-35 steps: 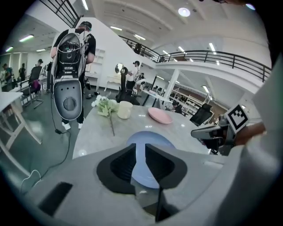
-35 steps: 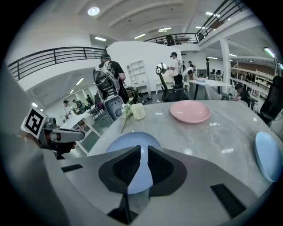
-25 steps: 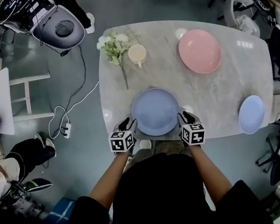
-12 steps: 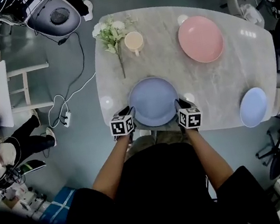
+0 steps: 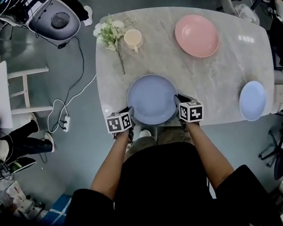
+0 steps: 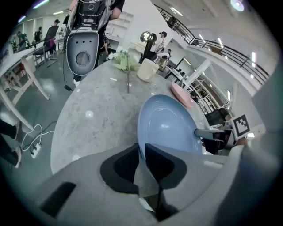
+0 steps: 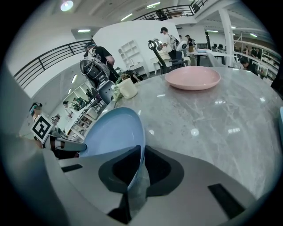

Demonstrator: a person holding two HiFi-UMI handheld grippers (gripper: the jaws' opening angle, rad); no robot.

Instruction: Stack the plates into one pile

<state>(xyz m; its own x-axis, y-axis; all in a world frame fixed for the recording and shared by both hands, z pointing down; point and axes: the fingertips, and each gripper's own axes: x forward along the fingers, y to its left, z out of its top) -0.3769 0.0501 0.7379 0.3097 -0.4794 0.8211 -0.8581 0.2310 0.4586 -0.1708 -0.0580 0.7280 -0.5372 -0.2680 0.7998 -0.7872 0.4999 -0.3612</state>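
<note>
A large blue plate (image 5: 153, 99) lies at the near edge of the marble table (image 5: 190, 82). My left gripper (image 5: 130, 113) holds its left rim and my right gripper (image 5: 177, 102) its right rim. Both pairs of jaws have just been closing with the rim between them. In the left gripper view the pads of the left gripper (image 6: 141, 152) pinch the blue plate (image 6: 168, 123). In the right gripper view the right gripper (image 7: 142, 155) clamps the blue plate (image 7: 112, 132) the same way. A pink plate (image 5: 197, 35) sits far right, a small blue plate (image 5: 252, 100) near right.
A cream cup (image 5: 133, 39) and a sprig of white flowers (image 5: 110, 34) lie at the table's far left. Chairs, cables and a grey machine (image 5: 55, 22) stand on the floor around the table. Bare marble lies between the large plate and the pink one.
Both grippers have stayed at the large blue plate's sides while their jaws drew in onto its rim. The plate has kept its place on the table.
</note>
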